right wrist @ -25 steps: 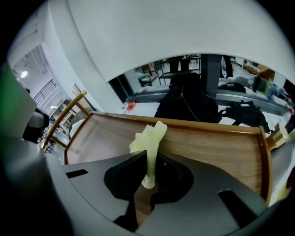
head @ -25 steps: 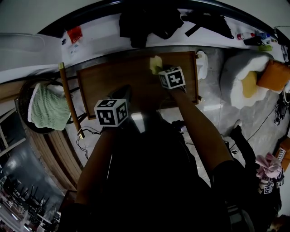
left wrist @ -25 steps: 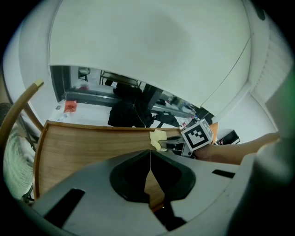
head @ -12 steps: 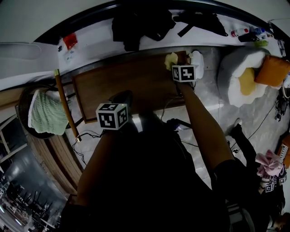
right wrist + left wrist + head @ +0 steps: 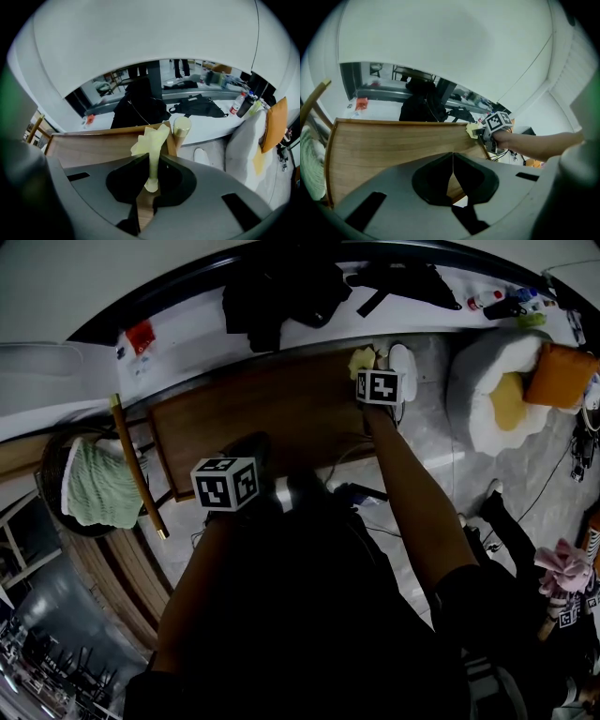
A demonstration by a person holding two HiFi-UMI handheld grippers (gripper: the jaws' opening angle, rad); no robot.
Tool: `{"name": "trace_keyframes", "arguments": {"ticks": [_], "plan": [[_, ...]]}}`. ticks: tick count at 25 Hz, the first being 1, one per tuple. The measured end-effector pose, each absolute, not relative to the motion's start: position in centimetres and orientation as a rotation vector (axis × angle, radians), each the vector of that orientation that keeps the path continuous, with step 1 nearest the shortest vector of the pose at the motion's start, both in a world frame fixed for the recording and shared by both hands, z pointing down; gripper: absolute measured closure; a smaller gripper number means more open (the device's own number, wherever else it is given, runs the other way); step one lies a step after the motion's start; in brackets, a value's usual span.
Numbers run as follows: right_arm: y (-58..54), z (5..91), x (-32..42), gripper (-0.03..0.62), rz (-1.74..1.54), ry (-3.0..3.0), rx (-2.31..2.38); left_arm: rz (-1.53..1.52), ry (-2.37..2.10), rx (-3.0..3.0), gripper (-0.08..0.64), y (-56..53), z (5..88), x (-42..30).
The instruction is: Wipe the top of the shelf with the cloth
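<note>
Cloth [image 5: 152, 136], pale yellow, is pinched between the jaws of the right gripper [image 5: 151, 164]. The jaws are clamped on its lower end, and the rest fans out above them. In the head view the cloth lies over the far right corner of the brown wooden shelf [image 5: 272, 409], with the gripper's marker cube just behind it and the person's right arm stretched across the shelf's right end. I cannot tell whether the cloth presses on the wood or sits just above it. A brass-capped post [image 5: 182, 125] stands right beside the cloth at that corner.

The left gripper [image 5: 452, 161] has its jaws closed together, tips meeting, with nothing between them. It is held over the near edge of the shelf, left of the middle and well apart from the right gripper, and it faces along the bare wood toward the cloth.

Beyond the shelf runs a white counter [image 5: 187, 324] with dark clothes [image 5: 281, 292] heaped on it. A green towel [image 5: 94, 484] lies in a basket to the left. A white cushion [image 5: 487, 381] with a yellow centre sits to the right, with an orange cushion [image 5: 561, 374] touching it.
</note>
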State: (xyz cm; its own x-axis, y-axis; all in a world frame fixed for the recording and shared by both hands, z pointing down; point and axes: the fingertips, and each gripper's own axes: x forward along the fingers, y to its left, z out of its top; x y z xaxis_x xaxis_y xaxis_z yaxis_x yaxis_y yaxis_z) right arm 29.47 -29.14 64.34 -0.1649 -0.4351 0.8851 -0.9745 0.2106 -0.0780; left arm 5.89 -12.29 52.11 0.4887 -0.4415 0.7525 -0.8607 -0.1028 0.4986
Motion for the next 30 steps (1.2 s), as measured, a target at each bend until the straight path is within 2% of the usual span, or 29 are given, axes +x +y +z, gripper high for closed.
{"name": "trace_keyframes", "arguments": {"ticks": [10,13,21,30], "plan": [[-26.9,62.2,29.4,0.551,0.929,-1.734,1.461,0.429,-1.155,1.701,0.549,-10.2,51.1,1.0],[-24.8,60.3,23.5,0.552,0.920,-1.849,1.394,0.375,-1.159,1.680,0.549,-9.3,51.0,-1.8],[-17.4,57.2,2.2,0.551,0.952,-2.132,1.036,0.298,-1.239,1.663,0.549,-6.9,48.7,-10.6],[-10.7,59.2,-15.3,0.551,0.930,-2.208,0.700,0.306,-1.340,1.645,0.549,-4.1,47.6,-20.5]]}}
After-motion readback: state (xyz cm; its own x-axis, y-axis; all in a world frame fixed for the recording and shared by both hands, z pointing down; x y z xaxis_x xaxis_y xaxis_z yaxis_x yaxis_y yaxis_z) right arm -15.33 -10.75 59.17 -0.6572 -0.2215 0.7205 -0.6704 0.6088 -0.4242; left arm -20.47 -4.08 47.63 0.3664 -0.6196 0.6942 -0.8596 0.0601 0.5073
